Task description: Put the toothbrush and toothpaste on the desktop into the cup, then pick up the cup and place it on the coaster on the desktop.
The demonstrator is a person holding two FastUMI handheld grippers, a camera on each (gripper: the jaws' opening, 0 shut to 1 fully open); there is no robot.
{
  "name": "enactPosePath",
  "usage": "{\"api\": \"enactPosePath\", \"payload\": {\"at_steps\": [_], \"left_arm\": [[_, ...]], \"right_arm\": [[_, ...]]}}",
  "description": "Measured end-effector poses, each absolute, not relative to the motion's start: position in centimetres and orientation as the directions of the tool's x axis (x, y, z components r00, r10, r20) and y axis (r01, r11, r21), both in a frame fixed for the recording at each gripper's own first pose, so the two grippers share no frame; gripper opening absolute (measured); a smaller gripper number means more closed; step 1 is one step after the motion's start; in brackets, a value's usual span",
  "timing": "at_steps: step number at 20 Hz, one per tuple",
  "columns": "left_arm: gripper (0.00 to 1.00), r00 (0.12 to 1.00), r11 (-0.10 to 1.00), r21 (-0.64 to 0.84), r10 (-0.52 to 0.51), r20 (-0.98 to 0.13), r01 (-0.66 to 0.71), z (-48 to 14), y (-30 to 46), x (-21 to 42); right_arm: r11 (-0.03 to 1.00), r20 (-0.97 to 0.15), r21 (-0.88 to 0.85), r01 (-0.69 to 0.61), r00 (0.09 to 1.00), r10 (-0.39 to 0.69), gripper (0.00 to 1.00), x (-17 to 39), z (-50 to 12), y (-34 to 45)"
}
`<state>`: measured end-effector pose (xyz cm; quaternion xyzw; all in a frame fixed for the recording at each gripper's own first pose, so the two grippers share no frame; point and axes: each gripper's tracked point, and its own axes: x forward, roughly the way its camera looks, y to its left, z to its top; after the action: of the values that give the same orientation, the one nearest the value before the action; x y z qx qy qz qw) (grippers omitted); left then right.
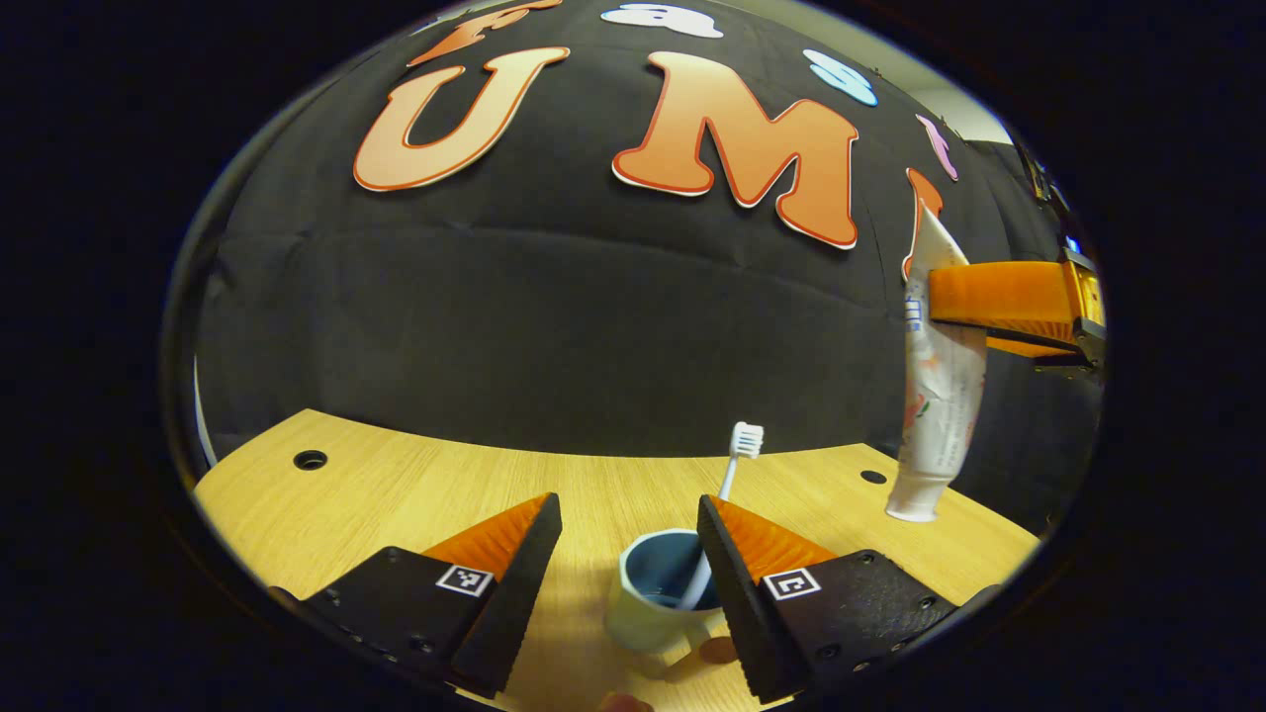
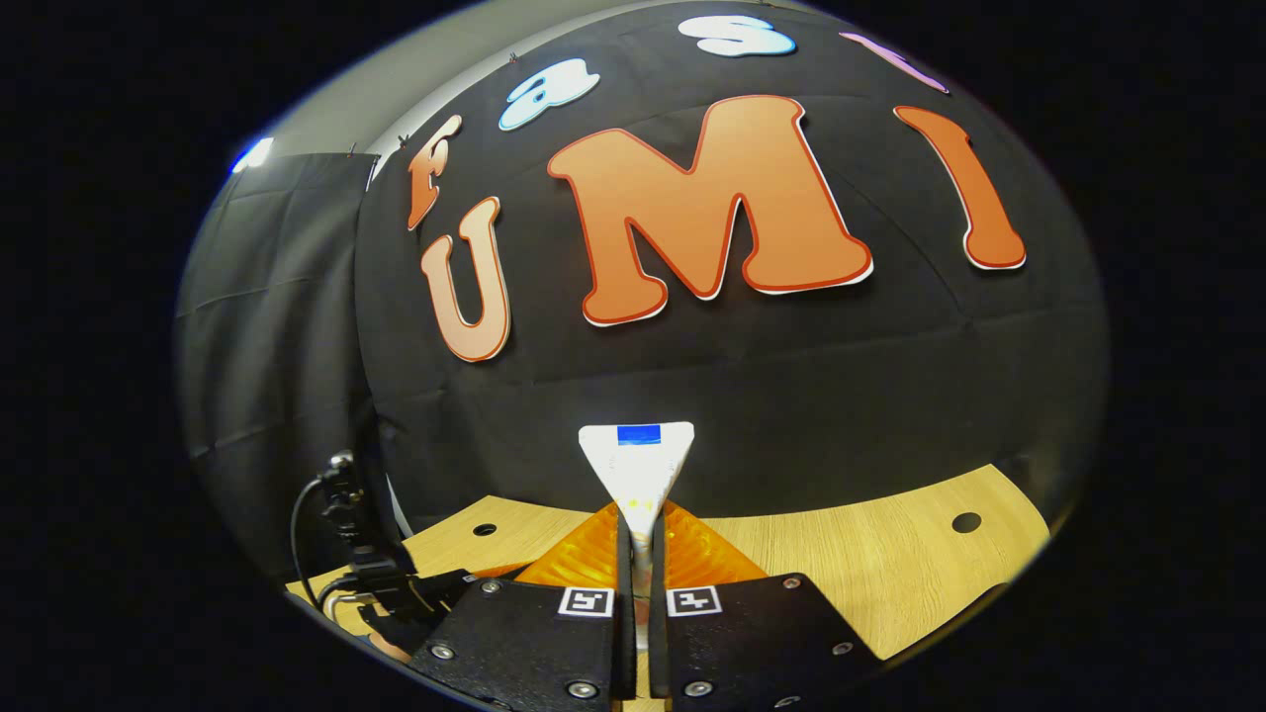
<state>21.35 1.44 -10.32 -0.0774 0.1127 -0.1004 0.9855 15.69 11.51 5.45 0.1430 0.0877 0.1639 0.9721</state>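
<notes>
Left gripper (image 1: pixel 630 554): fingers spread wide with nothing between them, low over the table (image 1: pixel 396 494).
Cup (image 1: pixel 661 593): pale outside and blue inside, standing upright on the table just ahead of the left gripper, partly hidden behind its right-hand finger.
Toothbrush (image 1: pixel 730 475): standing in the cup, handle leaning on the rim, bristle head up and tilted to the right.
Right gripper (image 2: pixel 640 583): fingers pressed together on the flat crimped end of the toothpaste (image 2: pixel 638 465), which sticks up between them.
Toothpaste, from the left gripper view: the white tube hangs cap down in the air, to the right of the cup and above the table, held near its top by the right gripper.
Cables (image 2: pixel 341 554): a dark bundle at the table's near left edge in the right gripper view.
Table holes: small round holes near the far edge.
</notes>
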Motion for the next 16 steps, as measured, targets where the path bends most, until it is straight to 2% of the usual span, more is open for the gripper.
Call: {"api": "enactPosePath", "payload": {"at_steps": [1,2,3,16], "left_arm": [[0.84,0.955,0.970,-0.173,-0.206,-0.215,0.170,-10.4,2.0,20.8],[0.89,0.952,0.971,-0.173,-0.202,-0.232,0.164,-10.7,2.5,19.8],[0.98,0.953,0.975,-0.161,-0.187,-0.239,0.151,-10.5,3.1,18.9],[0.98,0.970,0.993,-0.101,-0.089,-0.226,0.067,-9.1,7.8,12.4]], "right_arm": [[0.902,-0.120,0.309,-0.300,0.929,0.350,0.05,15.9,5.4,11.9],[0.899,-0.115,0.312,-0.307,0.927,0.357,0.05,16.1,5.5,12.3],[0.895,-0.113,0.314,-0.316,0.924,0.366,0.05,16.4,5.4,13.0],[0.873,-0.096,0.338,-0.351,0.910,0.403,0.05,19.4,3.3,19.0]]}}
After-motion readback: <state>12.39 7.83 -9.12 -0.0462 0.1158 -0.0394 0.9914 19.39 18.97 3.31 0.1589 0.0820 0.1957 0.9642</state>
